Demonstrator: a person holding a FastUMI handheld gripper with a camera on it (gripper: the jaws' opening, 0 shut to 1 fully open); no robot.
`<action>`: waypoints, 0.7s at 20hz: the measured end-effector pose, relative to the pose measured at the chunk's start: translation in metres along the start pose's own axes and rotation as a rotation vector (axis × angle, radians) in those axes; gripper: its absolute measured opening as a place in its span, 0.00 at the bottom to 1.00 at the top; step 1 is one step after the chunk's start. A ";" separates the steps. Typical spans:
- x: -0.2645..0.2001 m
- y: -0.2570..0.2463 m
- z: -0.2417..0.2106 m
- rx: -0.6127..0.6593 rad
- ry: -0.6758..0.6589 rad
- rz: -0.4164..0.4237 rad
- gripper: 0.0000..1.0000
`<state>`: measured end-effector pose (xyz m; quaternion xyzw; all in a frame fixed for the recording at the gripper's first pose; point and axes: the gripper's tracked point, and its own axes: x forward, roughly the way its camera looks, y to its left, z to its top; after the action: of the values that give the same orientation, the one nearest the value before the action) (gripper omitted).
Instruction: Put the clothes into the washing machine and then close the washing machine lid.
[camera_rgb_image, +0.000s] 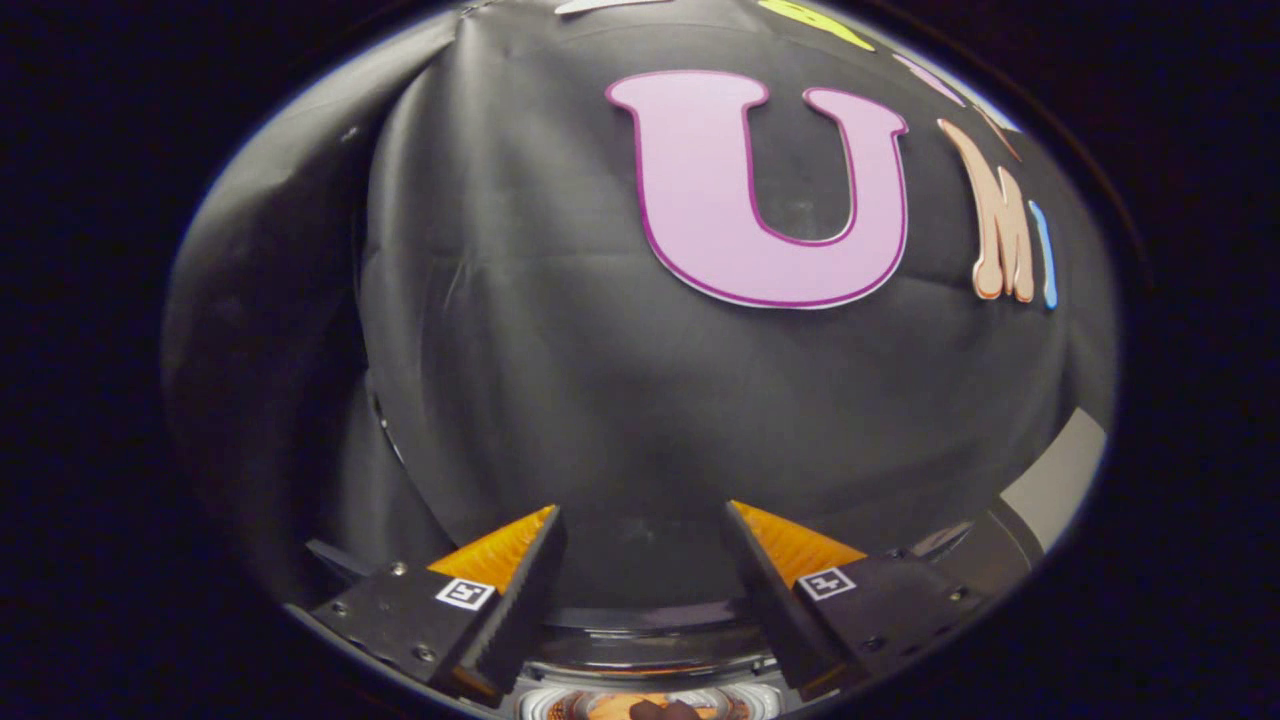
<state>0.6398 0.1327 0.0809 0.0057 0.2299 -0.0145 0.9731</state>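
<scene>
Washing machine (650, 640) low at 6 o'clock, below and between fingers: dark curved rim, pale ribbed ring beneath it. Inside ring, orange cloth (620, 706) partly seen, dark lump on it, cannot tell what. Gripper (640, 520) jaws apart, gripping nothing, pointing at black booth wall (560, 380) beyond. Grey strip (1060, 480) at 4 o'clock.

gripper (640, 530) jaws apart, empty | washing machine (650, 640) rim below | booth wall (560, 350) ahead
</scene>
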 end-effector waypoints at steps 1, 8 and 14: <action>-0.001 0.000 0.000 0.009 0.018 0.008 0.95; -0.027 -0.001 -0.014 -0.011 0.070 0.032 0.96; -0.055 -0.003 -0.030 -0.016 0.087 0.061 0.96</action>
<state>0.5765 0.1320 0.0786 0.0057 0.2718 0.0173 0.9622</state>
